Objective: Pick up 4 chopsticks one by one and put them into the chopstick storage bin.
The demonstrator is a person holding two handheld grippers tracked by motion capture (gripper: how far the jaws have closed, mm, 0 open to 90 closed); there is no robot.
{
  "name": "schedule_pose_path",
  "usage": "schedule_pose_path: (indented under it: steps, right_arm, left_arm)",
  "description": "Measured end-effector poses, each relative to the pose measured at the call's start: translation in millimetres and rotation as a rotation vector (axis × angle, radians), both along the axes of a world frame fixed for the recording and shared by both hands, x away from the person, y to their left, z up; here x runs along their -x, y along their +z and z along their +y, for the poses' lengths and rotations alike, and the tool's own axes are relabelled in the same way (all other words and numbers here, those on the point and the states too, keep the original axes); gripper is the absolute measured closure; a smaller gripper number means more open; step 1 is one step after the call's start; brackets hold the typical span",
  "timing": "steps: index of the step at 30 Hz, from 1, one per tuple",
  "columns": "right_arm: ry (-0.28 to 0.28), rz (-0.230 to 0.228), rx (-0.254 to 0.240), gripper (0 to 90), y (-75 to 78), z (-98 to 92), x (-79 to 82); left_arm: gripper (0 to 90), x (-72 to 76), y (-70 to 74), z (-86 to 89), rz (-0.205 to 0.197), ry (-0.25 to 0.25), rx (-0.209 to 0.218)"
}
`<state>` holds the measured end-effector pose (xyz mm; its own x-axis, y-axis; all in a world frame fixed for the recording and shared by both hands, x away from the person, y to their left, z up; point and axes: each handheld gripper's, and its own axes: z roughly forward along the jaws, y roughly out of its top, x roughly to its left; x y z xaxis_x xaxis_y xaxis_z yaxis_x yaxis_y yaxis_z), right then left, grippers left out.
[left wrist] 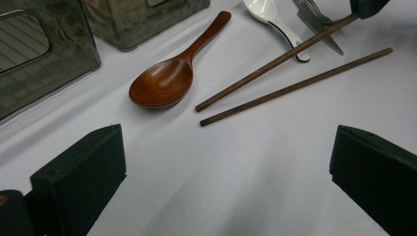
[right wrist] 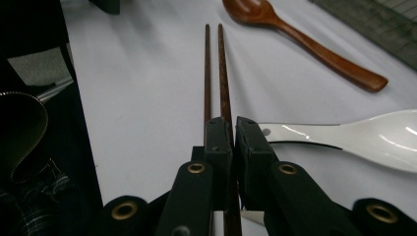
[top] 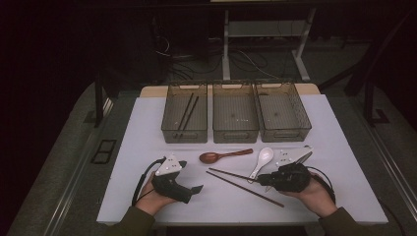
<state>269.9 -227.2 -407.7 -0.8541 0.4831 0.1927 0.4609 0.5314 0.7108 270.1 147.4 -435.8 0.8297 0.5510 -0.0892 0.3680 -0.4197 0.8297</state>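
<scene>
While the right gripper (right wrist: pixel 228 142) stands nearly closed, its jaws pinch one chopstick (right wrist: pixel 224 73) by its near end; the shaft runs out ahead of the jaws, close beside the second chopstick (right wrist: pixel 207 73), which lies free on the table.

Item, right gripper: in the high view it sits at the near right of the white table (top: pixel 147 123), in the person's right hand.
Risk: the hold is thin and far from the stick's middle, so the long free end may swing or rotate in the jaws on lifting. The white spoon (right wrist: pixel 354 137) lies just right of the jaws, its handle touching or nearly touching them; a sideways move could drag it.

Item, left gripper (left wrist: pixel 226 167): jaws wide apart, nothing between them, resting at the near left.

Item, wooden spoon (top: pixel 223 156): near the centre, apart from the chopsticks.

Item, three mesh bins at the far side: the left bin (top: pixel 185 112) already holds two chopsticks; the middle bin (top: pixel 235 112) and right bin (top: pixel 282 110) appear empty.
Risk: carried across to the left bin, the trailing tip could strike the wooden spoon or catch a bin rim, levering the stick out of the jaws.
</scene>
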Motion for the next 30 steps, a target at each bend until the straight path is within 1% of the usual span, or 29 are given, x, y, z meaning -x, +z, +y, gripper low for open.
schedule_pose_path:
  steps: [2, 6, 10, 16, 22, 24, 25, 27, 30]
  right_arm:
    - [-0.003, -0.005, -0.011, 84.3, 2.4, -1.8, 0.0]
    - [-0.016, -0.027, -0.051, 84.2, 7.9, -5.8, 0.0]
    - [-0.017, -0.039, -0.081, 84.3, 13.7, -9.4, -0.7]
    - [-0.033, -0.060, -0.113, 84.3, 22.7, -13.7, -3.4]
    - [-0.046, -0.076, -0.139, 84.2, 32.4, -17.8, -10.4]
    - [-0.051, -0.080, -0.150, 84.2, 35.7, -19.6, -13.1]
    - [-0.052, -0.088, -0.154, 84.2, 37.2, -20.6, -14.9]
    - [-0.064, -0.088, -0.163, 84.2, 41.3, -21.9, -17.7]
    - [-0.073, -0.104, -0.171, 84.2, 45.5, -22.3, -22.6]
  left_arm:
    - [0.0, -0.1, 0.0, 0.1, 0.000, 0.002, 0.001]
    - [0.0, -0.2, 0.1, 0.4, -0.002, 0.003, 0.001]
    - [0.0, -0.3, 0.3, 0.6, -0.003, 0.004, 0.001]
    - [0.0, -0.5, 0.1, 0.7, 0.000, 0.009, 0.004]
    - [0.0, -1.1, 0.0, 1.7, -0.001, 0.010, 0.003]
    - [0.0, -1.0, -0.3, 1.5, 0.000, 0.014, 0.010]
    - [0.0, -1.2, -0.5, 1.7, 0.000, 0.013, 0.009]
    - [0.0, -1.4, -0.5, 2.2, 0.000, 0.012, 0.006]
    - [0.0, -1.4, -0.7, 2.6, -0.008, 0.012, -0.009]
